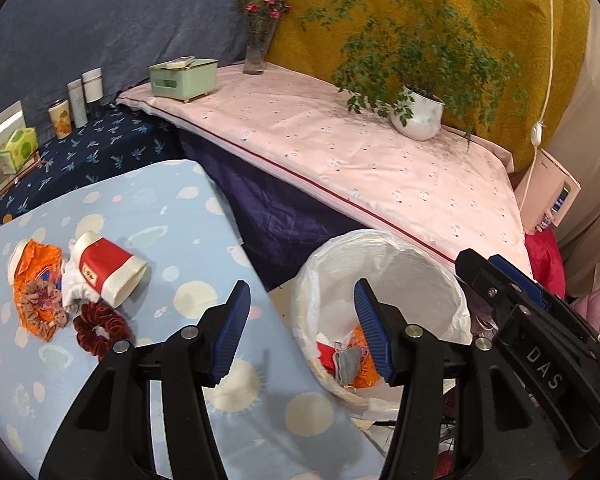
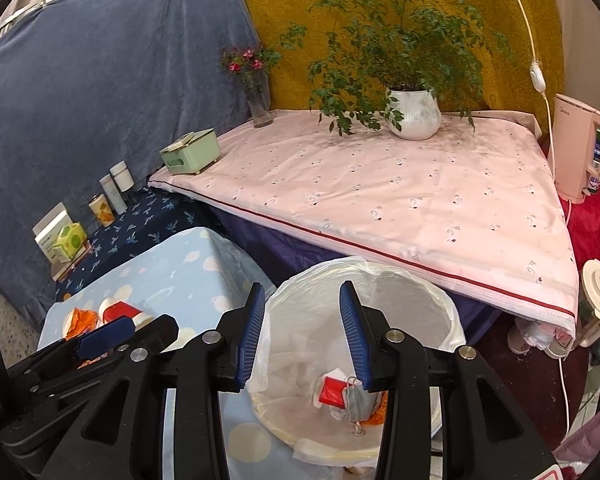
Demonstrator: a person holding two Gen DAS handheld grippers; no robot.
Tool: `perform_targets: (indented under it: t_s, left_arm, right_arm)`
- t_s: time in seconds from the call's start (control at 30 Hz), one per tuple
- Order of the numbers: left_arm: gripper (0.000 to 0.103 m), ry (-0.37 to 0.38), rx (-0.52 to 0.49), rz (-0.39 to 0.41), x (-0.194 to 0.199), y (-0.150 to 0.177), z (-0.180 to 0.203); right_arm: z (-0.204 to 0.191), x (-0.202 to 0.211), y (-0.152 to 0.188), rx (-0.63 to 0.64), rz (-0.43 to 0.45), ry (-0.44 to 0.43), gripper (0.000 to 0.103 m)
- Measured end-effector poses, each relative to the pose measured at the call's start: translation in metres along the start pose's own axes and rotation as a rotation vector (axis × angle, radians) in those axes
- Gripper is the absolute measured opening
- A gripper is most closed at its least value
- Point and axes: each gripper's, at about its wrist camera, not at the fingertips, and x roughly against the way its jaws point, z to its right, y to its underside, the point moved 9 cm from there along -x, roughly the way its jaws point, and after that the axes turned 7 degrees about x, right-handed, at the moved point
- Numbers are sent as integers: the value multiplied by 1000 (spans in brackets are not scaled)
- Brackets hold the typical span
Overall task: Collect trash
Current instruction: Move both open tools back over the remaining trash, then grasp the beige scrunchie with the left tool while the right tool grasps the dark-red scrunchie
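Observation:
A white-lined trash bin (image 1: 416,268) stands beside the light blue table (image 1: 188,208); it also shows in the right wrist view (image 2: 412,308). Inside lie a red wrapper (image 2: 334,392), a grey face mask (image 2: 358,402) and orange scraps (image 1: 362,372). On the table lie a red-and-white paper cup (image 1: 110,266), an orange wrapper (image 1: 40,276), a pink scrunchie (image 1: 46,298) and a dark red scrunchie (image 1: 100,330). My left gripper (image 1: 300,332) is open and empty between table edge and bin. My right gripper (image 2: 302,340) is open and empty above the bin's near rim.
A pink-covered table (image 2: 400,192) behind the bin holds a potted plant (image 2: 414,114), a flower vase (image 2: 260,100) and a green box (image 2: 190,154). Cans and boxes (image 1: 60,118) stand on a dark blue surface at left. A pink appliance (image 2: 582,148) stands at right.

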Motion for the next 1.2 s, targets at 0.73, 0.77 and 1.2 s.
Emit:
perform_targets:
  t_s: [0.73, 0.77, 1.2]
  left_arm:
    - [55, -180, 272, 0, 18, 19, -189]
    - [55, -190, 285, -1, 19, 21, -198]
    - [55, -290, 434, -36, 13, 45, -312]
  right_arm:
    - [-151, -43, 44, 174, -121, -145, 39]
    - [-157, -45, 47, 181, -128, -151, 39]
    - [-238, -95, 93, 254, -251, -224, 39]
